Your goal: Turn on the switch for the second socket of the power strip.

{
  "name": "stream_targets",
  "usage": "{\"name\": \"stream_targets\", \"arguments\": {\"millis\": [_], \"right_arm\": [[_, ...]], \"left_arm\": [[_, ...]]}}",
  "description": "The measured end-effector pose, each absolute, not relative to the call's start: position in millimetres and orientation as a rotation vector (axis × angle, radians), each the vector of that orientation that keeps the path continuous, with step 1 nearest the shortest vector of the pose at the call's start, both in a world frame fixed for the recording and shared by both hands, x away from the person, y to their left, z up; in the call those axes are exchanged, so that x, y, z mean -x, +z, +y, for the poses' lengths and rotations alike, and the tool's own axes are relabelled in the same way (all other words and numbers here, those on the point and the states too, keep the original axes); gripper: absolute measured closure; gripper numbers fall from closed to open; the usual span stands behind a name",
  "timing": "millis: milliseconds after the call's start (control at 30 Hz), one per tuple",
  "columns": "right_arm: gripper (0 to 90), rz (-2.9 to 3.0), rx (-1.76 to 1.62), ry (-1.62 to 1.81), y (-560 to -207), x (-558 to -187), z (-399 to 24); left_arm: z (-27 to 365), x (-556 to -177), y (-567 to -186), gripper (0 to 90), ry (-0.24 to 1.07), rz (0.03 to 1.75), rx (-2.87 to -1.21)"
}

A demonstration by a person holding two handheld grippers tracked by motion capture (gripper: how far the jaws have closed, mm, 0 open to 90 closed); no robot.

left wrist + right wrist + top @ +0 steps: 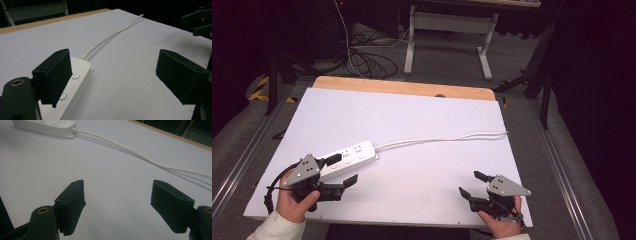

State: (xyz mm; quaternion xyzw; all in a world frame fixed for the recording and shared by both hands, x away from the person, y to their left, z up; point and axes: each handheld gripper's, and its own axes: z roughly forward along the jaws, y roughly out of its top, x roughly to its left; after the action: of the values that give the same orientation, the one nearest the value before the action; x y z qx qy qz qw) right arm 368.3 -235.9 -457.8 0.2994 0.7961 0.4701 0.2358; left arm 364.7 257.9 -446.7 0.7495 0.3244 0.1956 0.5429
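Over on the near-left part of the counter (422,115), the left claw (343,170) is hovering with its jaws spread wide, pinching nothing. One jaw is sitting over the near end of the white power strip (349,154), the other is hanging over bare white surface to the strip's near side. From the left claw's own view it's the same deal: power strip (75,82) running under one jaw, loads of blank counter between the two.

The strip is lying at a slant, left of centre, with its white cord (447,137) trailing off to the right and running out at the counter's right edge. Pretty much everything to the far side and the near-right is sitting open, so plenty of room to swing around.

The right claw (472,184) is parked near the near-right corner, close to the front edge, jaws also spread and holding nothing. It's staying well apart from the strip (45,126), with the cord (140,155) crossing beyond it.
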Motion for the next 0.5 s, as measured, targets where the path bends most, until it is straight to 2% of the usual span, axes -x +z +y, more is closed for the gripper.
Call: {"name": "stream_targets", "arguments": {"millis": [500], "right_arm": [[27.6,2.187,-0.819,1.283,-458,-369,-236]], "left_arm": [[261,-363,-478,15.5,0.466,0.73,-1.833]]}}
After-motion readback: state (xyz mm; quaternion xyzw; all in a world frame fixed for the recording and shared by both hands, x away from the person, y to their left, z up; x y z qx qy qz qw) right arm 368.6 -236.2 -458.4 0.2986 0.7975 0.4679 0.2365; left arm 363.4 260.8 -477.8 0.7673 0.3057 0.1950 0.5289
